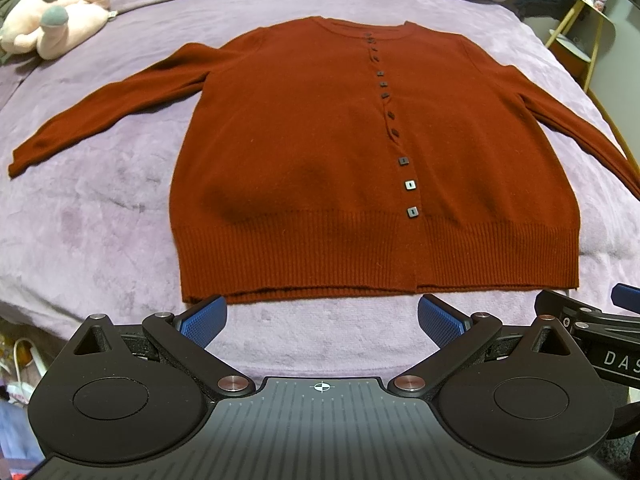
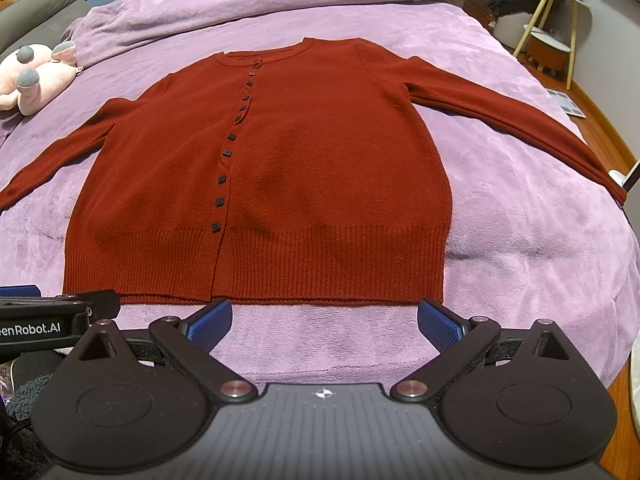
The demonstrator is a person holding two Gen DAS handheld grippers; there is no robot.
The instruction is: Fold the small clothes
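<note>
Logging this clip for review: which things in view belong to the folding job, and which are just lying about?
For the job:
red cardigan, spread flat, buttoned
left tool, open
right tool, open

Lying about:
pink plush toy
bunched purple duvet
side shelf

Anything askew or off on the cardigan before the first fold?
Nothing serious. The red cardigan lies flat on the purple blanket, buttoned, sleeves spread. Only oddity: the button placket puckers slightly mid-chest. Left gripper and right gripper are both open, short of the hem.
</note>
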